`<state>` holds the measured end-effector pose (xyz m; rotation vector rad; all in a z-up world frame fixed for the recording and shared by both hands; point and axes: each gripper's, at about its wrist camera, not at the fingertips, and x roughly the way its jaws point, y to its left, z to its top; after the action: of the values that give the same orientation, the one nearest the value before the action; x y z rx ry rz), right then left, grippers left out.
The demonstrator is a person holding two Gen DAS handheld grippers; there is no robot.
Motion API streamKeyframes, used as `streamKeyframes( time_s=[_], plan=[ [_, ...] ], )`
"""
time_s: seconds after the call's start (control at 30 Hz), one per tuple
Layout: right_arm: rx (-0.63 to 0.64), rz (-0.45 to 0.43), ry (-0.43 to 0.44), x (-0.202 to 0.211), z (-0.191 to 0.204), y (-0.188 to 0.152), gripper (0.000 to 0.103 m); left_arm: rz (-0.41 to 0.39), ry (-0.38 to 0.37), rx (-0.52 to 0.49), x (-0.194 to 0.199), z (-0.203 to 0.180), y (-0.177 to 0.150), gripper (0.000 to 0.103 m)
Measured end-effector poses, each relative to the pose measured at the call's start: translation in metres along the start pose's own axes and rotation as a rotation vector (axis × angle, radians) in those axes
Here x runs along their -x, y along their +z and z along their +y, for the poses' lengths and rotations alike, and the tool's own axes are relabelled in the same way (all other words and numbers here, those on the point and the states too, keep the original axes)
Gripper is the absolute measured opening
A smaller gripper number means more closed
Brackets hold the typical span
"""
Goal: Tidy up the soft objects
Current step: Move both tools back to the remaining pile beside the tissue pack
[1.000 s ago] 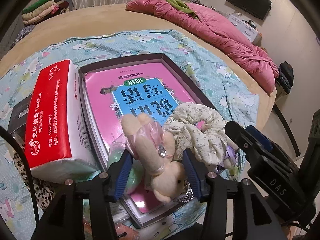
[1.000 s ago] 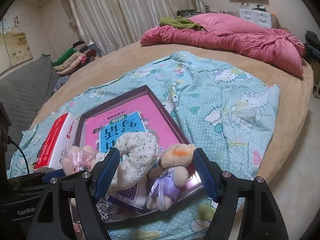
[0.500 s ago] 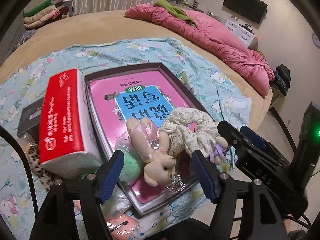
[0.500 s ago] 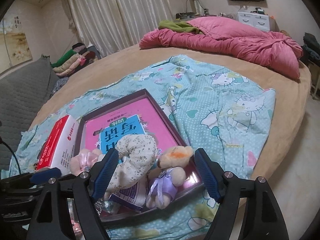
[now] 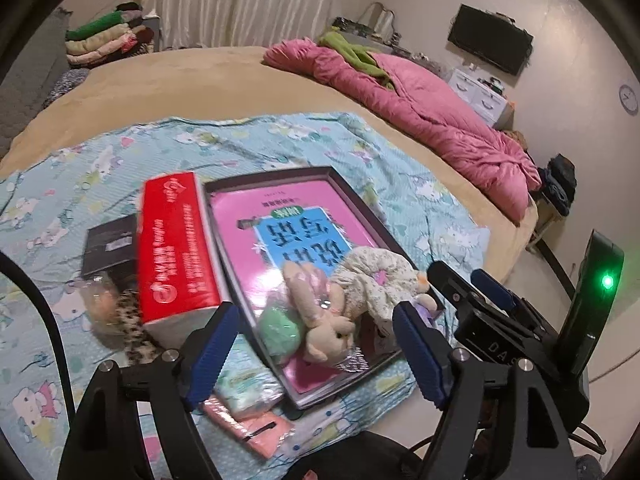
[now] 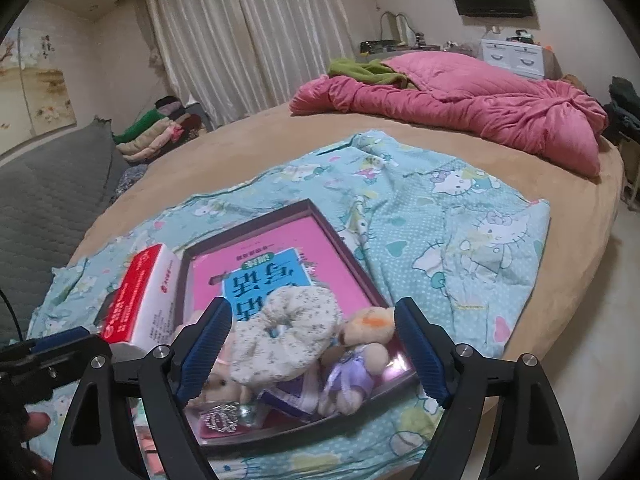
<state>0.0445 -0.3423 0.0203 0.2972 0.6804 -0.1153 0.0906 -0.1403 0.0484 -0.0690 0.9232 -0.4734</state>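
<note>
A dark tray (image 5: 362, 200) holding a pink book lies on the blue sheet. At its near end lie a beige plush rabbit (image 5: 334, 330), a green soft ball (image 5: 280, 330), a floral scrunchie (image 5: 378, 276) and a small bear in purple (image 6: 356, 356). My left gripper (image 5: 316, 320) hovers above the rabbit, its jaws opening, the pads clear of the toy. My right gripper (image 6: 312, 312) hangs over the scrunchie (image 6: 288, 332) and bear, jaws also opening and touching nothing. In the left wrist view, the right gripper (image 5: 460, 280) shows at the tray's right corner.
A red tissue pack (image 5: 176, 248) stands against the tray's left side, with a black box (image 5: 108, 252) and a leopard-print item (image 5: 132, 320) beyond it. A pink packet (image 5: 248, 424) lies near the front. A pink quilt (image 6: 460, 100) covers the far bed. The bed edge drops off on the right.
The left jaws have spread wide away from the rabbit and the gripper has pulled up and back. The right jaws widened a little and rose slightly. The toys stay in the tray.
</note>
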Motion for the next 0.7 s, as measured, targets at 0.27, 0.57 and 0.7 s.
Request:
streamKeyframes(
  time_s=[0.27, 0.57, 0.7],
  plan=[
    [0.035, -0.018, 0.050, 0.017, 0.022, 0.005, 0.086, -0.035, 0.067, 0.052, 0.040, 0.036, 0.006, 0.080],
    [0.081, -0.044, 0.163, 0.042, 0.066, 0.009, 0.086, -0.105, 0.157, 0.133, 0.084, 0.087, 0.015, 0.080],
    [0.124, -0.045, 0.200, 0.050, 0.091, 0.007, 0.086, -0.120, 0.178, 0.179, 0.097, 0.111, 0.013, 0.081]
  ],
)
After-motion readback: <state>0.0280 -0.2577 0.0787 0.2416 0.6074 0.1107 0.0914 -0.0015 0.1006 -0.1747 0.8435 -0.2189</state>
